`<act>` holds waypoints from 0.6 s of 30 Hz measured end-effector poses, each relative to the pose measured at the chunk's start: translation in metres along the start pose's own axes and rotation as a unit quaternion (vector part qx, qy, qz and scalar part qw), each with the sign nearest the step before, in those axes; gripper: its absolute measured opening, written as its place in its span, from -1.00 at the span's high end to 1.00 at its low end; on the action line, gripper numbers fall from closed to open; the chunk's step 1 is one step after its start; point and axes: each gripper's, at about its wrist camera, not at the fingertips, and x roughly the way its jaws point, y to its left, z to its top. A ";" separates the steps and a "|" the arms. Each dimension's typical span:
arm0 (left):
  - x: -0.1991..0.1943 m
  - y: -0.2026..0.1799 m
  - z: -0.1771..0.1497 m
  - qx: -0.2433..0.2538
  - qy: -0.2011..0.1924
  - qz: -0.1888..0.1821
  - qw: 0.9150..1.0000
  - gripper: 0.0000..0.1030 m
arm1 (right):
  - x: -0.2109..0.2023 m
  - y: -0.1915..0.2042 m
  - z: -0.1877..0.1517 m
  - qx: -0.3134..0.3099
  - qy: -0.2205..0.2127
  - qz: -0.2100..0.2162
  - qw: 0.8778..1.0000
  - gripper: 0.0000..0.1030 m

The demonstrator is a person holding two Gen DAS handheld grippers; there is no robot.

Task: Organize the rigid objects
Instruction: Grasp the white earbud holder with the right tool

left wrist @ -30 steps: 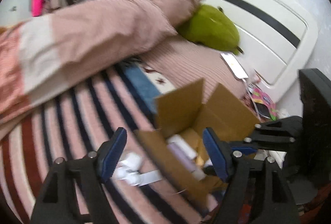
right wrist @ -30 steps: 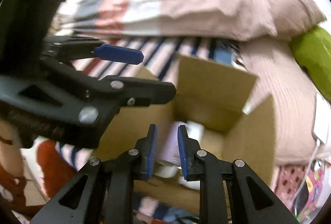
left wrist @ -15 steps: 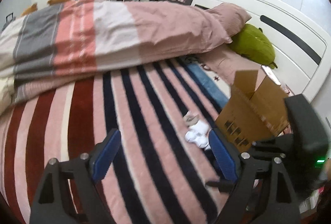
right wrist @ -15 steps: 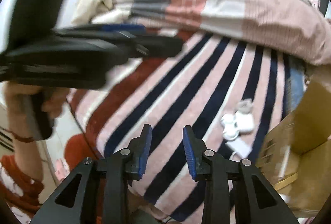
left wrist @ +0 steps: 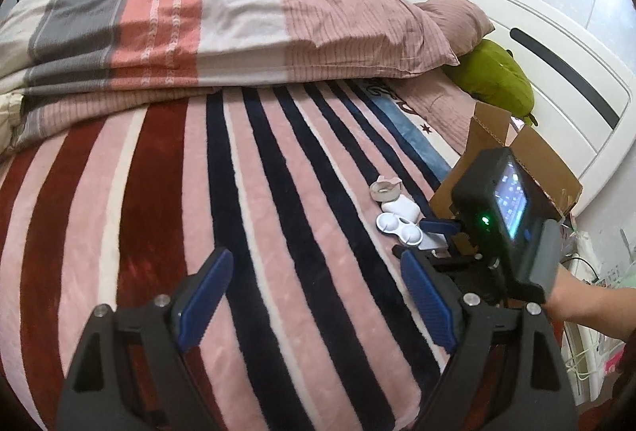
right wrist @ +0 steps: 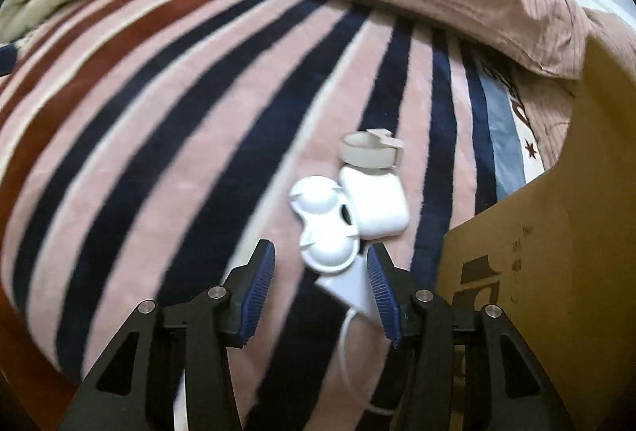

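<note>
A small pile of rigid items lies on the striped blanket (right wrist: 167, 136) beside a cardboard box (right wrist: 556, 272): a white double-dome case (right wrist: 322, 232), a white rounded case (right wrist: 375, 204), a beige ring-shaped piece (right wrist: 367, 152) and a white charger block with cable (right wrist: 349, 288). My right gripper (right wrist: 320, 290) is open, its fingertips either side of the double-dome case and charger, just above them. My left gripper (left wrist: 314, 303) is open and empty over bare blanket, left of the pile (left wrist: 397, 220). The right gripper's body (left wrist: 497, 216) shows in the left wrist view.
The box (left wrist: 516, 160) stands at the bed's right edge near the white headboard (left wrist: 556, 45). A folded duvet (left wrist: 198, 25), a pillow and a green plush (left wrist: 497, 77) lie across the far side. Shelves and clutter stand beyond the bed.
Both grippers swung away from the box toward the blanket. The right gripper has opened wider and dropped close over the white items. The left gripper stays open.
</note>
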 end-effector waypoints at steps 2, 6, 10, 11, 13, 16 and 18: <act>0.000 0.000 -0.001 -0.001 0.001 0.001 1.000 -0.64 | 0.006 -0.004 0.002 0.005 0.000 0.007 1.000 0.29; 0.000 -0.001 -0.001 -0.001 0.001 0.000 1.000 -0.64 | 0.001 0.001 0.006 -0.006 -0.019 0.011 1.000 0.48; -0.001 -0.006 0.003 -0.001 0.001 -0.015 1.000 -0.64 | -0.024 0.014 0.007 -0.024 -0.051 0.046 0.997 0.49; -0.002 -0.009 0.005 0.000 0.000 -0.021 1.000 -0.64 | -0.030 0.016 0.009 -0.029 -0.060 0.058 0.996 0.49; -0.003 -0.015 0.010 0.003 -0.001 -0.034 0.999 -0.64 | -0.052 0.022 0.010 -0.040 -0.085 0.079 0.992 0.49; -0.007 -0.027 0.020 0.006 -0.006 -0.060 0.998 -0.64 | -0.090 0.029 0.013 -0.054 -0.123 0.114 0.984 0.49; -0.010 -0.035 0.028 0.006 -0.012 -0.077 0.997 -0.58 | -0.113 0.030 0.014 -0.063 -0.148 0.127 0.979 0.49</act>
